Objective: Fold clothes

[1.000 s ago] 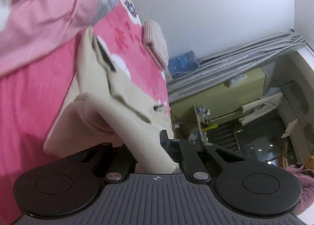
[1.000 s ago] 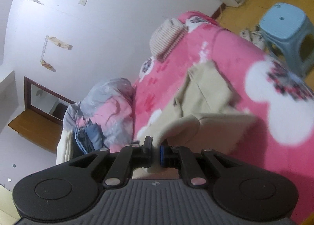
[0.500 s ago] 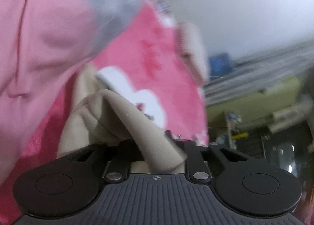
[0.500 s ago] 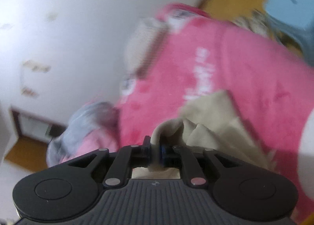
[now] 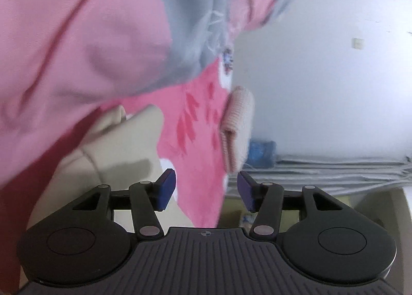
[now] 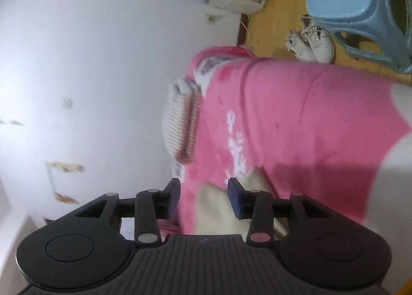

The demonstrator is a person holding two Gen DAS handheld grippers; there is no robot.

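Note:
A beige garment (image 5: 121, 145) lies bunched on the pink bed cover (image 5: 198, 125), to the left of my left gripper (image 5: 206, 190). That gripper's jaws are opening, and nothing sits between its blue pads. In the right wrist view a corner of the same beige garment (image 6: 213, 205) shows low on the pink cover (image 6: 296, 120), just beyond my right gripper (image 6: 203, 197). Its jaws are opening too, with only the cloth lying behind the gap and neither pad pressing on it.
A pile of pink and grey bedding (image 5: 103, 32) looms close on the left. A folded striped garment (image 6: 182, 125) rests by the white wall (image 6: 90, 63). Beyond the bed's edge stand a light blue stool (image 6: 355, 4) and white shoes (image 6: 311, 42) on the wooden floor.
Both grippers held beige cloth between shut jaws before; both have dropped toward the bed, rolled, and let the garment go. It now lies on the cover.

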